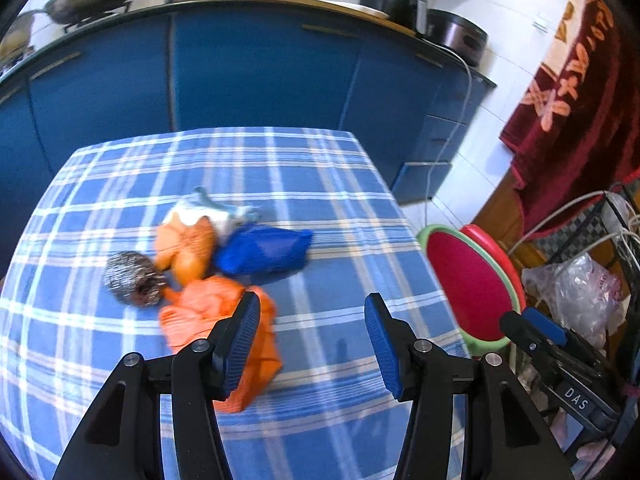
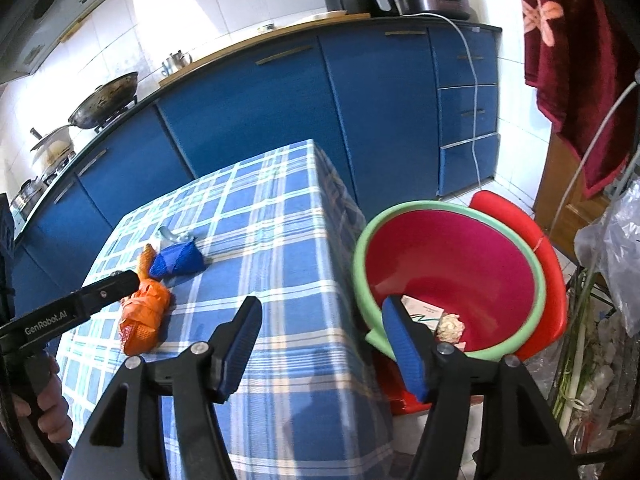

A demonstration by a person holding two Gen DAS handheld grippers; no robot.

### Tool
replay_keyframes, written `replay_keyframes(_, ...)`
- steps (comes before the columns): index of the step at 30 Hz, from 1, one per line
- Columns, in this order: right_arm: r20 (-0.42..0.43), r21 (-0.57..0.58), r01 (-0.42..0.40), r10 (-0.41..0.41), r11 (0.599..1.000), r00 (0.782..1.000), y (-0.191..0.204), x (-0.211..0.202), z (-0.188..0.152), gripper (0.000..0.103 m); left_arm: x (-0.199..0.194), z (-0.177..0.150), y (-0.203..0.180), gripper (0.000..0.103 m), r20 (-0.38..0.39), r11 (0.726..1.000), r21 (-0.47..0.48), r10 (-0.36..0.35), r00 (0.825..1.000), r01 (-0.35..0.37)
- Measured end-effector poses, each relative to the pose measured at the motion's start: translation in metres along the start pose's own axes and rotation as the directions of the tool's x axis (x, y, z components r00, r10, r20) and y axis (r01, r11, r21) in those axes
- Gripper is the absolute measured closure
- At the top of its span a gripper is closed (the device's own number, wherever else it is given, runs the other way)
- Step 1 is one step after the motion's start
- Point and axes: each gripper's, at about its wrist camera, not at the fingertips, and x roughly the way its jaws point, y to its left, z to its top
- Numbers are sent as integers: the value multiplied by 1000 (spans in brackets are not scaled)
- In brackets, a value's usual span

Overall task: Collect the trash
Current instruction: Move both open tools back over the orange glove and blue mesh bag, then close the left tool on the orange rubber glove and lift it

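We've got the trash in a loose heap on the blue plaid tablecloth (image 1: 320, 184), just ahead & left of our left gripper (image 1: 312, 344). Nearest piece is a crumpled orange plastic bag (image 1: 212, 312), thin & wrinkly, partly hidden behind the gripper's left finger; can't tell if it touches the pad. Beyond that, a second orange wrapper (image 1: 188, 248), smoother, w/ a white-and-pale-blue scrap (image 1: 216, 212) at its far end. Left of those sits a round wad of silvery steel wool (image 1: 132, 276), dark & rusty at one spot. A blue mesh-like pouch (image 1: 264, 252) lies right of the orange wrapper, touching the pile. Frame is motion-blurred, so no finer detail. Left gripper's jaws stand spread, nothing between them, only cloth showing in the gap. Our right gripper (image 2: 320, 344) is off the table's right edge, jaws also apart & empty, w/ the red basin (image 2: 452, 248), green-rimmed, just ahead & right of it. In the basin: a pale crumpled paper ball (image 2: 450, 326) & a white printed card (image 2: 424, 312) at the near wall. From the right cam, the left gripper reaches in over the orange bag.
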Motion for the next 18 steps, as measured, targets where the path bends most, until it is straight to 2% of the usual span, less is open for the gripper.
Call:
replay_keyframes(12,-39,-37,-27,26,999,999,25,15,-7,35,-12,-15,59,46,-1,990,-109,95,995,-95)
replay_keyframes(18,-55,-44,-31,28,999,998,33,22,-9,34,-1,-25,70,42,-44,987,-139,80,996,-85)
